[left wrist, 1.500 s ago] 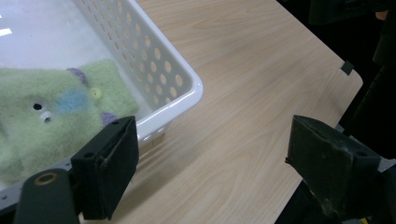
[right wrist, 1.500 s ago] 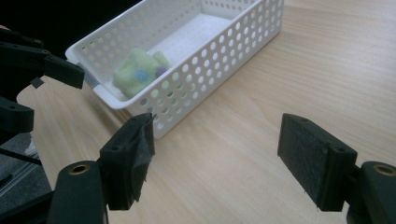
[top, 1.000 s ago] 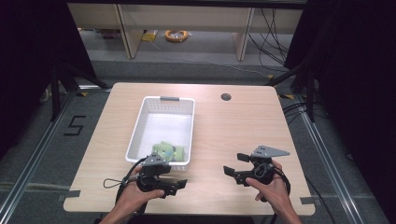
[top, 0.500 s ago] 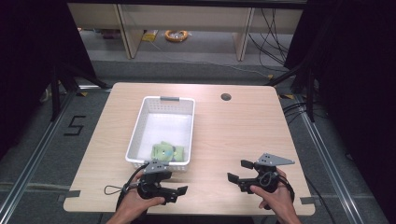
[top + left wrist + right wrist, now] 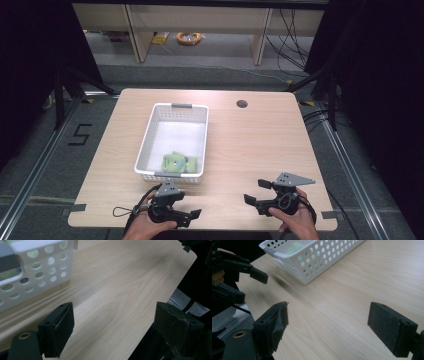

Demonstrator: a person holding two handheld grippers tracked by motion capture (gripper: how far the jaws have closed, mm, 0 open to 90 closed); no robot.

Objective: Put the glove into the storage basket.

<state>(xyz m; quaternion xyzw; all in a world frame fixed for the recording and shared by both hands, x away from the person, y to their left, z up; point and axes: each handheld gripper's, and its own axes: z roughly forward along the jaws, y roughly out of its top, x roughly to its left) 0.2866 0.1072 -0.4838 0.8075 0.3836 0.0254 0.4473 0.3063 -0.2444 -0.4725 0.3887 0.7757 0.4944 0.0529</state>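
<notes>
Both grippers (image 5: 196, 213) (image 5: 257, 191) agape, near table (image 5: 250, 145) edge — basket (image 5: 150, 137) apart

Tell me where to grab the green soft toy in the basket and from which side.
Grip the green soft toy across its bulging middle, coming straight down from above. It lies low at the near end of the white basket, whose walls block any sideways approach; the left gripper is nearest, jaws open.
</notes>
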